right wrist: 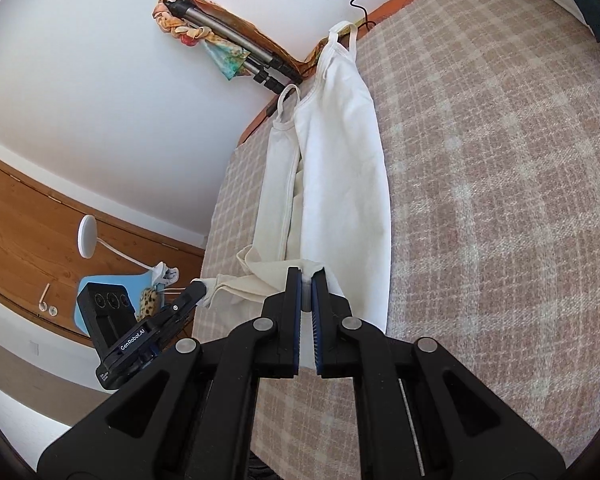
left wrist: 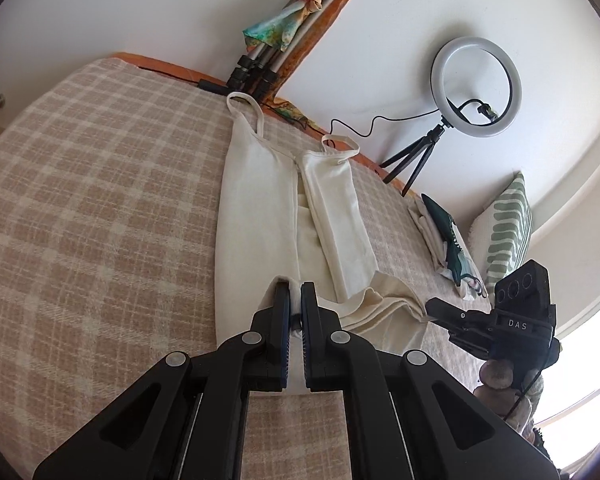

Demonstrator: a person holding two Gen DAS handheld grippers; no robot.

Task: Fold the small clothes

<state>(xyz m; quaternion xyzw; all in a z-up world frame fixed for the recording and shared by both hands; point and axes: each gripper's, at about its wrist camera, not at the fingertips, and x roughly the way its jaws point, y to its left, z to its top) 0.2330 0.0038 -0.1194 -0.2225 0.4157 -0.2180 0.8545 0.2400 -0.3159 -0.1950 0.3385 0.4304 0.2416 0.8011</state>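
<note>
A cream strappy top (left wrist: pixel 260 208) lies lengthwise on the checked bedspread (left wrist: pixel 100 208), straps at the far end, its sides folded inward. My left gripper (left wrist: pixel 296 292) is shut on the near hem at its left corner. In the right wrist view the same top (right wrist: pixel 340 184) stretches away from my right gripper (right wrist: pixel 309 276), which is shut on the other hem corner. The hem between the two grippers hangs in loose folds (left wrist: pixel 384 304). Each gripper shows in the other's view: the right gripper (left wrist: pixel 440 308), the left gripper (right wrist: pixel 198 290).
A ring light on a tripod (left wrist: pixel 476 88) stands against the wall at the bed's far right. Folded tripod legs with a coloured scarf (left wrist: pixel 284 32) lean on the wall. A pile of folded clothes (left wrist: pixel 448 240) and a striped pillow (left wrist: pixel 504 228) sit at the right.
</note>
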